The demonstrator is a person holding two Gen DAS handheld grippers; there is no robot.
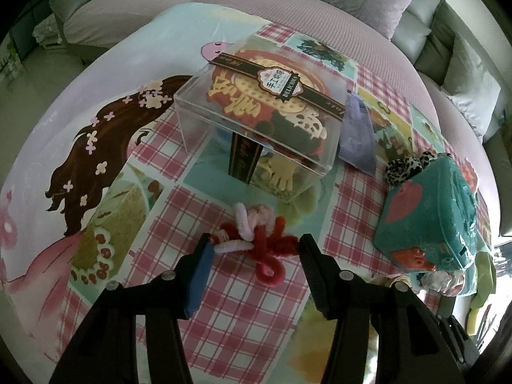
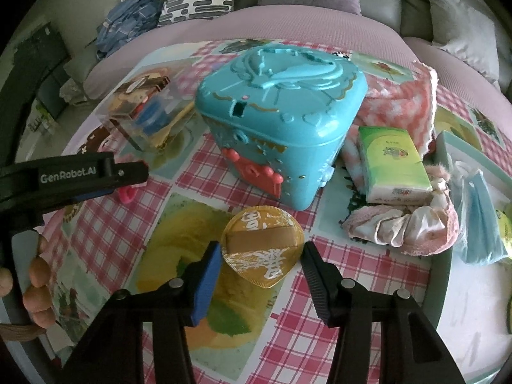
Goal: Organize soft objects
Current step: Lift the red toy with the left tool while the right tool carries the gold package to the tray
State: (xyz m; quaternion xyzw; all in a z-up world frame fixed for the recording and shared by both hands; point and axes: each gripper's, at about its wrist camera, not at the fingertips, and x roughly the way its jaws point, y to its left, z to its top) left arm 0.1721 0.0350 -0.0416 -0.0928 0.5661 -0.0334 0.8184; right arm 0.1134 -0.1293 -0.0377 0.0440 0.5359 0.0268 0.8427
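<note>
Our left gripper [image 1: 252, 246] is spread wide around the tangle of red and pink pipe cleaners [image 1: 256, 240] lying on the checked cloth [image 1: 204, 211], just near of the clear box [image 1: 256, 121]. Nothing pinched yet. Our right gripper [image 2: 260, 256] also gapes, straddling the gold puff [image 2: 262, 246] in front of the teal case [image 2: 281, 112]. The risk, we reckon: the fuzzy loops splay past the fingers, so a squeeze may catch one strand and drag the rest.
</note>
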